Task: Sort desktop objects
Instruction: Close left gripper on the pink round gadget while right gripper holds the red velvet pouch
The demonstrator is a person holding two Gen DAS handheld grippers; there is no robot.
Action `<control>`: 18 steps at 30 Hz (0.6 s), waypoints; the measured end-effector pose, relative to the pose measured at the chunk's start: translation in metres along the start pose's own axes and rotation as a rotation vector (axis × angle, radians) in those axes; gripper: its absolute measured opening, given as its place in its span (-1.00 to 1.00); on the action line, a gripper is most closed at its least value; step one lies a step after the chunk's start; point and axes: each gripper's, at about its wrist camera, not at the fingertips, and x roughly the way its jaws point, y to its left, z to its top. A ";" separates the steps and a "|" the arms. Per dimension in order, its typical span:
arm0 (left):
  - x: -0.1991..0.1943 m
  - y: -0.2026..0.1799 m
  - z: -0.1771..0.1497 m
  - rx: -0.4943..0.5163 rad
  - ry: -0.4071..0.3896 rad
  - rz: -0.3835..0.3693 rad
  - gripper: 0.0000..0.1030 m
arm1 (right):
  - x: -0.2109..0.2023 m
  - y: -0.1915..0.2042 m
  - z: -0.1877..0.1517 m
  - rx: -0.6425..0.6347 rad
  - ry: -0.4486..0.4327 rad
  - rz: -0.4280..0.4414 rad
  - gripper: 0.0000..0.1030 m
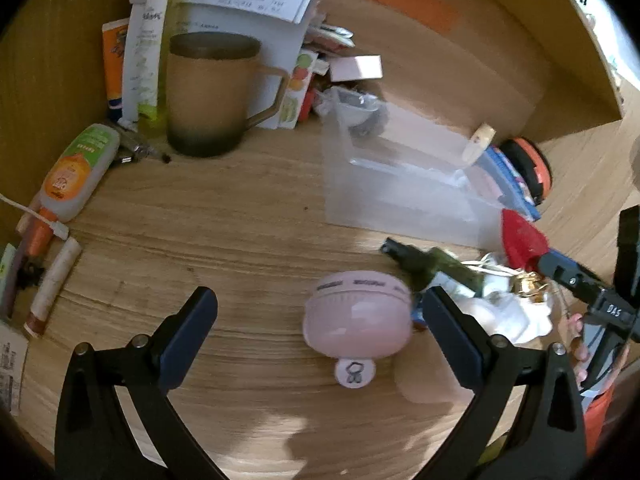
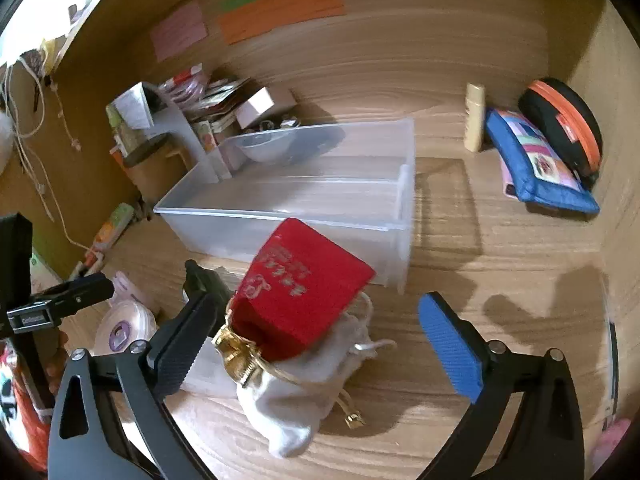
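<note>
Both the left tongs [image 1: 320,332] and the right tongs [image 2: 320,336] are spread wide, nothing pinched. The red pouch [image 2: 300,292], lying on a white drawstring bag [image 2: 304,400] on the desk [image 2: 480,264] before the clear bin [image 2: 288,208], is judged soft and light; it is best pinched across its body, not its loose gold ties.

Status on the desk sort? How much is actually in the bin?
Barely started. The clear bin holds only a small bowl. Both grippers are open and hold nothing: left gripper frames the pink case, right gripper frames the red pouch on the white bag. Both remain unsorted.
</note>
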 end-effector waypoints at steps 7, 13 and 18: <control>0.013 -0.005 -0.003 0.048 0.030 0.021 1.00 | 0.014 0.012 0.005 -0.052 0.016 -0.017 0.82; 0.023 -0.008 0.001 0.065 0.046 0.028 1.00 | 0.024 0.018 0.006 -0.073 0.029 -0.029 0.41; 0.026 -0.009 0.002 0.073 0.043 0.052 1.00 | 0.028 0.020 0.005 -0.080 0.039 -0.010 -0.06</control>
